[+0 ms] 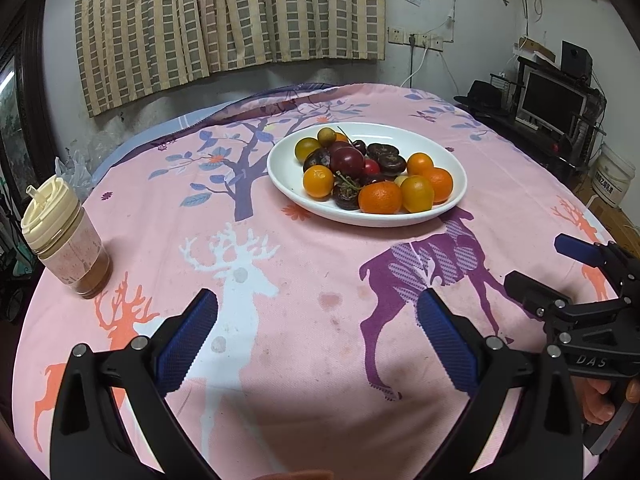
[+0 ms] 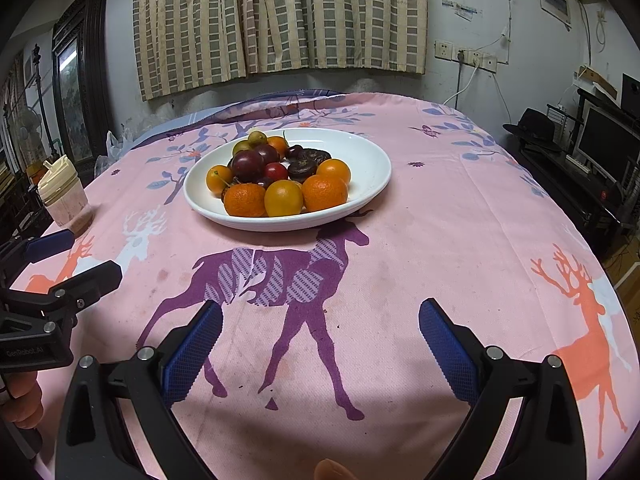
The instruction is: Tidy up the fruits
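Observation:
A white oval plate (image 1: 440, 152) (image 2: 360, 160) sits at the far middle of the pink deer-print tablecloth (image 1: 320, 264). It holds a pile of mixed fruit: mandarins (image 1: 380, 198) (image 2: 245, 200), yellow-orange kumquats (image 1: 417, 194), a dark red plum (image 1: 347, 160) (image 2: 248, 166), a small red cherry (image 2: 276, 171) and dark brown wrinkled fruits (image 1: 386, 158). My left gripper (image 1: 318, 300) (image 2: 84, 256) hangs open over bare cloth, well short of the plate. My right gripper (image 2: 320, 308) (image 1: 540, 262) is open too, empty, beside the left one.
A cup with a cream lid (image 1: 66, 240) (image 2: 64, 196) stands near the table's left edge, with a plastic bag (image 1: 76, 172) behind it. A dark shelf with a monitor (image 1: 554, 98), a black hat (image 2: 532, 126) and a white bucket (image 1: 614, 178) lie beyond the right edge.

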`<action>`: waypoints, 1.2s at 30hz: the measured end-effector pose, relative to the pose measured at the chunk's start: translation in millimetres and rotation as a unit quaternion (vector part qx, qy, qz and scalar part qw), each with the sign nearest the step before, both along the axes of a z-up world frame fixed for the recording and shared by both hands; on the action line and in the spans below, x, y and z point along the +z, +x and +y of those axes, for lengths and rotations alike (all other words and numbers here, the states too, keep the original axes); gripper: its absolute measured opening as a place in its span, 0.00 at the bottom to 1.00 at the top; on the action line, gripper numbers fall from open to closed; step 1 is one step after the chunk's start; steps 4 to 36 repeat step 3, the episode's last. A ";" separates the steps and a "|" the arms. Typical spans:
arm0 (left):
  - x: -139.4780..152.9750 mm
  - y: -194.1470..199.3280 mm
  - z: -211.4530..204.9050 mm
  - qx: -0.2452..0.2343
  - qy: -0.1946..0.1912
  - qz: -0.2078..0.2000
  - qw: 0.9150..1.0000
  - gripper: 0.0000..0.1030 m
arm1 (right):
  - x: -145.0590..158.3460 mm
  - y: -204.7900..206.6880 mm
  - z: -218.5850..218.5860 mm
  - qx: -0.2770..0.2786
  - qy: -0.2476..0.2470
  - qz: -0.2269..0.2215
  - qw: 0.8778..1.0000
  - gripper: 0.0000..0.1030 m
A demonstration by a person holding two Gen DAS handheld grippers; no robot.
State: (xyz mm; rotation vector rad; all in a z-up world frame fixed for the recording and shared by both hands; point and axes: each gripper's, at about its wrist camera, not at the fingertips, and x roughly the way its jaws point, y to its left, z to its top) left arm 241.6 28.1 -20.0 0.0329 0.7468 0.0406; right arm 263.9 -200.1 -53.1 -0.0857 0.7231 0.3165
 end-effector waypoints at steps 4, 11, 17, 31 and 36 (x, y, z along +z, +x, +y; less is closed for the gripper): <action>0.1 -0.2 0.3 0.000 -0.001 0.000 1.000 0.95 | 0.0 0.1 -0.3 0.000 0.000 0.000 1.000 0.96; 0.1 -0.2 0.3 0.000 -0.001 0.000 1.000 0.95 | 0.0 0.1 -0.3 0.000 0.000 0.000 1.000 0.96; 0.1 -0.2 0.3 0.000 -0.001 0.000 1.000 0.95 | 0.0 0.1 -0.3 0.000 0.000 0.000 1.000 0.96; 0.1 -0.2 0.3 0.000 -0.001 0.000 1.000 0.95 | 0.0 0.1 -0.3 0.000 0.000 0.000 1.000 0.96; 0.1 -0.2 0.3 0.000 -0.001 0.000 1.000 0.95 | 0.0 0.1 -0.3 0.000 0.000 0.000 1.000 0.96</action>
